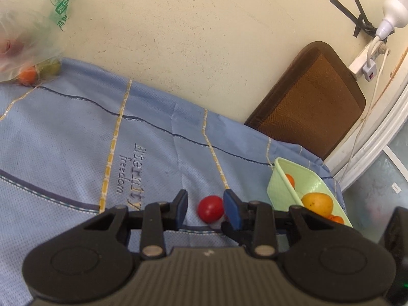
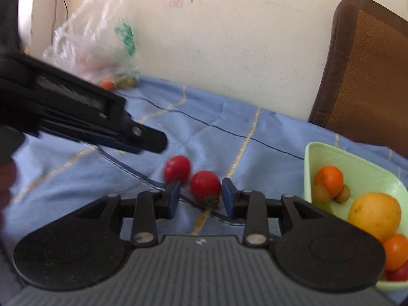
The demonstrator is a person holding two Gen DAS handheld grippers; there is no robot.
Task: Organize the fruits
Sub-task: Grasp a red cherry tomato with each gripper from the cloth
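Two red cherry tomatoes lie on the blue cloth. In the right wrist view one tomato (image 2: 205, 184) with a green stem sits between the open blue pads of my right gripper (image 2: 201, 196), and the other tomato (image 2: 177, 168) lies just behind it to the left. In the left wrist view a red tomato (image 1: 210, 208) lies between the open pads of my left gripper (image 1: 206, 207), close to the right pad. The left gripper also shows in the right wrist view (image 2: 153, 142), above the tomatoes. A light green tray (image 2: 362, 168) at the right holds an orange, a yellow fruit and small fruits.
A clear plastic bag (image 2: 97, 43) with more fruit lies at the far left against the wall; it also shows in the left wrist view (image 1: 28, 38). A brown chair back (image 2: 369, 76) stands behind the tray. A power strip (image 1: 367, 61) hangs on the wall.
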